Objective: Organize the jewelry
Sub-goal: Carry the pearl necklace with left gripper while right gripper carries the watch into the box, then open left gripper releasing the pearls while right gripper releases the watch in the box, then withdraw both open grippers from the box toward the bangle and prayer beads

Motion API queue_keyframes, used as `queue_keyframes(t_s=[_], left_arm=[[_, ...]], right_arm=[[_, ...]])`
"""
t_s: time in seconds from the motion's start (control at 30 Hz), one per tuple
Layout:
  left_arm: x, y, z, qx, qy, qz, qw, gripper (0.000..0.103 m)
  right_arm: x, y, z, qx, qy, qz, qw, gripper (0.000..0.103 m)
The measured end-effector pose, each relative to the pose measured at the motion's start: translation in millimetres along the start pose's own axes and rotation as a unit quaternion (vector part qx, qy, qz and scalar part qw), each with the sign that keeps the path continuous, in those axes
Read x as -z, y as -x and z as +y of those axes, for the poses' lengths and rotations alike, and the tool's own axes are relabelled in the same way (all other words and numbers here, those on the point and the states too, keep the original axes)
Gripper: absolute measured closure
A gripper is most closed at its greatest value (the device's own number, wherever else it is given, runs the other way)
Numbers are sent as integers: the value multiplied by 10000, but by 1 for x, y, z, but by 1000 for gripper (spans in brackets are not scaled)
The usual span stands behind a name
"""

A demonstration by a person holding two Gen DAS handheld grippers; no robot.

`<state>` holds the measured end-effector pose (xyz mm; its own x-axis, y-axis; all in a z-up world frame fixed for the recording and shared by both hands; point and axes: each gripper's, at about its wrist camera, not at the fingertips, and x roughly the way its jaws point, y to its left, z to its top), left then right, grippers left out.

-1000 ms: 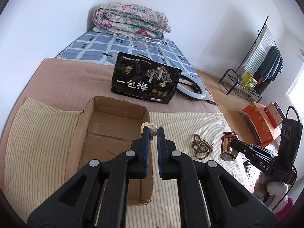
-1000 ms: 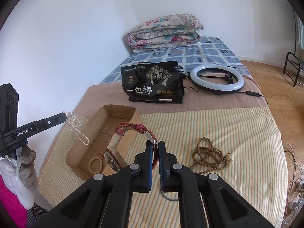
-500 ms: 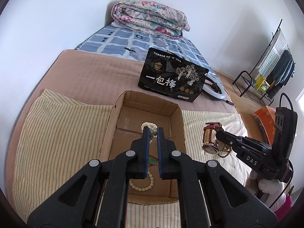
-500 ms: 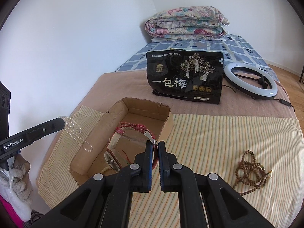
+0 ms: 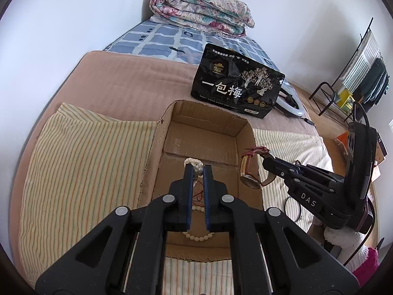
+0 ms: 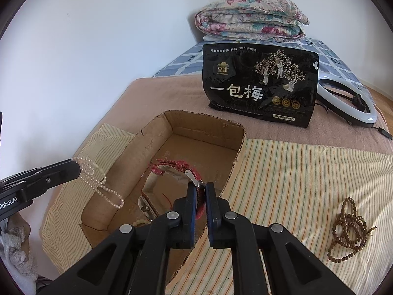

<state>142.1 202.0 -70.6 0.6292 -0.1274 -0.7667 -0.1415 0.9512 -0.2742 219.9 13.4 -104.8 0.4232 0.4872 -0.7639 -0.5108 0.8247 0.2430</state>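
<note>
An open cardboard box (image 5: 157, 147) (image 6: 208, 125) lies on a striped cloth. My left gripper (image 5: 196, 168) is shut on a white pearl necklace (image 5: 194, 164), held above the box; the necklace (image 6: 103, 184) hangs from it over the box's left wall in the right wrist view. My right gripper (image 6: 199, 188) is shut on the strap of a red-strapped wristwatch (image 6: 176, 167), held over the box's right side; the watch (image 5: 249, 169) dangles there in the left wrist view. A cream bead bracelet (image 5: 197, 237) lies inside the box. A brown bead string (image 6: 350, 231) lies on the cloth at right.
A black snack bag (image 5: 235, 83) (image 6: 260, 83) stands behind the box. A white ring light (image 6: 348, 100) lies beside it. A folded floral quilt (image 5: 201, 9) sits at the bed's far end. A clothes rack (image 5: 353, 68) stands on the floor at right.
Both grippers have moved left over the box, carrying the necklace and the watch. The watch now hangs above the box's right side; the brown beads stayed on the cloth.
</note>
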Motion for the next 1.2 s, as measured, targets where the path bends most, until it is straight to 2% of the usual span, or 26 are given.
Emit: queue_keyframes(t_s=[0.07,0.27,0.4,0.47,0.57,0.7,0.77,0.9,0.97,1.0,1.1,1.2], left_arm=[[0,-1,1,4,25,33,10000,98],[-2,-3,1,-9,38,95,9999,97],[-2,-3,-1,-9,35,97,9999,97],[-2,-3,-2,-20,36,78,10000,97],[-2,0,-6,-36,1,12,10000,97],[-2,2,-16,-1,-48,-40,10000,97],[-1,4,-22,-19,-120,-85,9999,97],[0,8,-39,13,-315,-182,9993,97],[0,9,-49,48,-418,-211,9989,97],[1,9,-53,80,-464,-206,9987,94],[2,10,-68,249,-521,-233,9981,64],[4,11,-86,348,-651,-277,9969,61]], right_arm=[[0,-1,0,-33,-16,12,10000,85],[-3,8,0,-28,-18,-138,9999,73],[-3,16,-2,15,8,-189,9998,71],[-2,19,-4,65,-3,-208,9998,62],[-1,26,-8,133,-31,-264,9996,56],[0,38,-16,222,-81,-367,9990,46],[2,44,-20,285,-73,-407,9987,36],[6,56,-31,446,-43,-434,9981,31],[9,64,-41,483,-96,-458,9977,21],[10,69,-47,495,-135,-490,9975,19],[14,82,-66,574,-243,-502,9968,17],[20,95,-85,720,-356,-529,9954,12]])
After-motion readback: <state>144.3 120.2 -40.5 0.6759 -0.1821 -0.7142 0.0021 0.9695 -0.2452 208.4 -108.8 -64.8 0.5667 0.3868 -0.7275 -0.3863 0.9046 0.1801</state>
